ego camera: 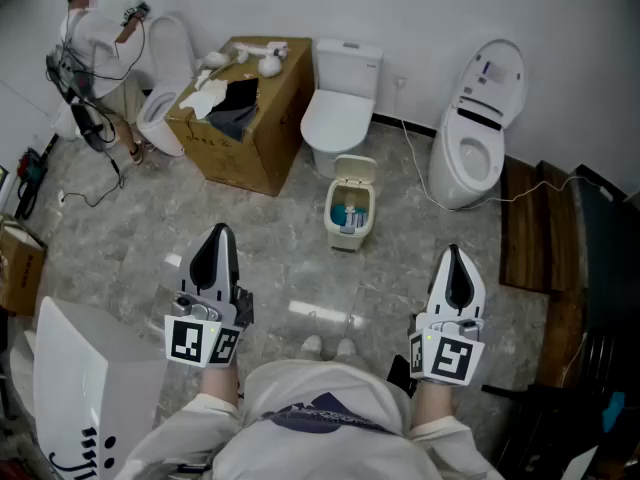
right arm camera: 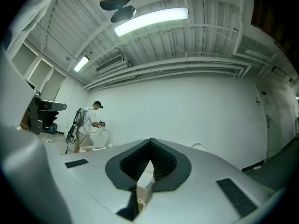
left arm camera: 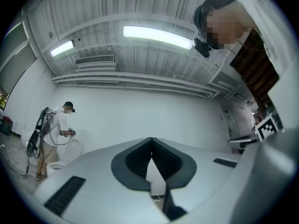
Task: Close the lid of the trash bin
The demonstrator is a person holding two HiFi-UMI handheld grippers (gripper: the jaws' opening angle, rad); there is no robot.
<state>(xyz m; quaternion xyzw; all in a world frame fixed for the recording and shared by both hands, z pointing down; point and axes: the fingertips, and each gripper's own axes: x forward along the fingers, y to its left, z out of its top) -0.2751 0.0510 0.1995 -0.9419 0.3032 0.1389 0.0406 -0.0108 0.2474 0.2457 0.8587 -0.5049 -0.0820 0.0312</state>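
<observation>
A small cream trash bin (ego camera: 349, 208) stands on the marble floor ahead of me, in front of a white toilet. Its lid (ego camera: 354, 171) is tipped up and back, so blue and white contents show inside. My left gripper (ego camera: 221, 234) is held out low at the left, shut and empty, well short of the bin. My right gripper (ego camera: 454, 254) is at the right, also shut with nothing in it. In the left gripper view the jaws (left arm camera: 151, 142) meet at the tip and point at a white wall. The right gripper view shows closed jaws (right arm camera: 150, 142) too; the bin is not visible there.
Behind the bin is a white toilet (ego camera: 340, 103), with an open cardboard box (ego camera: 250, 118) to its left and a second toilet (ego camera: 478, 133) to the right. A person (ego camera: 95, 43) works at the far left. Wooden boards (ego camera: 528, 228) lie at the right, and a white fixture (ego camera: 80, 388) sits near my left side.
</observation>
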